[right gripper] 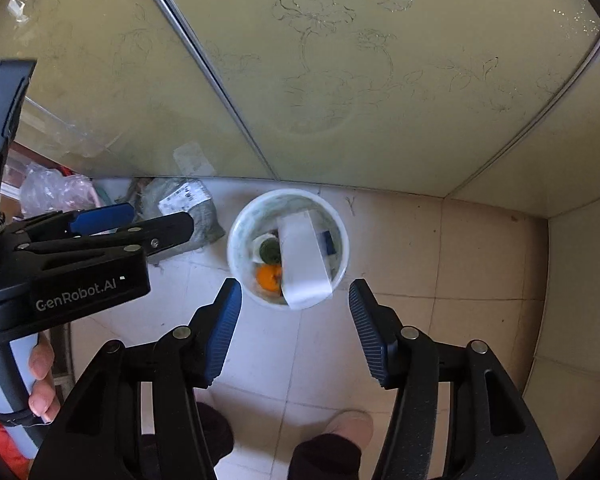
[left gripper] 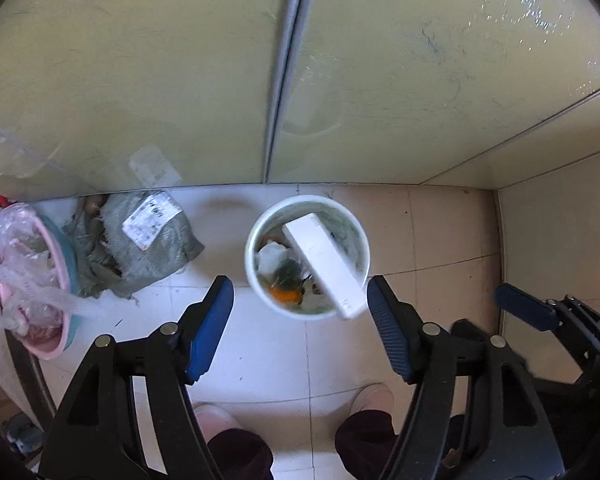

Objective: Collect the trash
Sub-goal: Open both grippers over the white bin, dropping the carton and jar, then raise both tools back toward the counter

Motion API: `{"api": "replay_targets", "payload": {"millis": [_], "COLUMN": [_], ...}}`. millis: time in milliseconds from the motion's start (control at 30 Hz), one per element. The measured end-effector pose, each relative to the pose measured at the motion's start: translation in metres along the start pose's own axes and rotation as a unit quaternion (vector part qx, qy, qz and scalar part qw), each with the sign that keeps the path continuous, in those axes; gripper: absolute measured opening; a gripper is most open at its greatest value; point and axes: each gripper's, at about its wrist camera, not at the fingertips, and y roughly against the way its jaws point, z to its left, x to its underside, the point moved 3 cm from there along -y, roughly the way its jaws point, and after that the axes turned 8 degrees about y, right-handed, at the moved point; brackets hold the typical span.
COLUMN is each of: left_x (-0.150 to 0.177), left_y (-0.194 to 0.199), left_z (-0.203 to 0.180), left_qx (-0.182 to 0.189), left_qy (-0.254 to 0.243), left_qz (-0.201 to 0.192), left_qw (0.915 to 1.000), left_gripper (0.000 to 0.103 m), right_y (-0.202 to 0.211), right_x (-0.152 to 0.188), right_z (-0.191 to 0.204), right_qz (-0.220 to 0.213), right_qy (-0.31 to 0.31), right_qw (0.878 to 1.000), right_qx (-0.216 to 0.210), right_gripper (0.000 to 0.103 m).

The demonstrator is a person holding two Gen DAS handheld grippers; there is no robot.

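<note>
White and round, a plastic bin (left gripper: 256,236) is seen from above on a pale tiled floor (left gripper: 268,352), close to a yellowish glass sliding door (left gripper: 140,80); a long white box (left gripper: 324,264) is propped slantwise inside it, one end jutting over the near rim, beside an orange scrap (left gripper: 286,296) and other refuse. The left gripper (left gripper: 300,304) and the right gripper (right gripper: 296,302) are both held above the bin with blue-padded jaws spread wide and nothing between them. A crumpled grey parcel bag (left gripper: 152,244) is seen lying left of the bin, against the door.
</note>
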Motion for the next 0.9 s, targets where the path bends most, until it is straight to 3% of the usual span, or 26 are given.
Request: {"api": "replay_targets", "payload": {"millis": [167, 367, 500, 600, 700, 900], "left_x": [0.004, 0.006, 0.013, 0.022, 0.037, 0.087], "left_y": [0.064, 0.201, 0.320, 0.405, 0.487, 0.615], "left_z": [-0.005, -0.036, -0.065, -0.081, -0.095, -0.109], "left_qx": [-0.019, -0.018, -0.009, 0.008, 0.032, 0.061], "left_qy": [0.003, 0.006, 0.014, 0.021, 0.013, -0.035], "left_qz": [-0.012, -0.071, -0.140, -0.198, -0.263, -0.376], "left_qw": [0.9997, 0.9973, 0.9900, 0.9799, 0.9641, 0.9240], "left_gripper": [0.068, 0.068, 0.068, 0.068, 0.069, 0.073], "right_y": [0.063, 0.201, 0.311, 0.382, 0.456, 0.569], "right_x": [-0.010, -0.024, -0.039, -0.042, -0.036, 0.007], "right_z": [-0.007, -0.001, 0.006, 0.014, 0.024, 0.068], "right_qz": [-0.012, -0.072, -0.136, -0.186, -0.250, -0.372], "right_qy": [-0.016, -0.011, 0.000, 0.009, 0.019, 0.024], "right_qw": [1.000, 0.997, 0.991, 0.983, 0.968, 0.928], "right_qx": [-0.004, 0.001, 0.003, 0.004, 0.009, 0.001], "right_gripper": [0.052, 0.052, 0.052, 0.052, 0.052, 0.052]}}
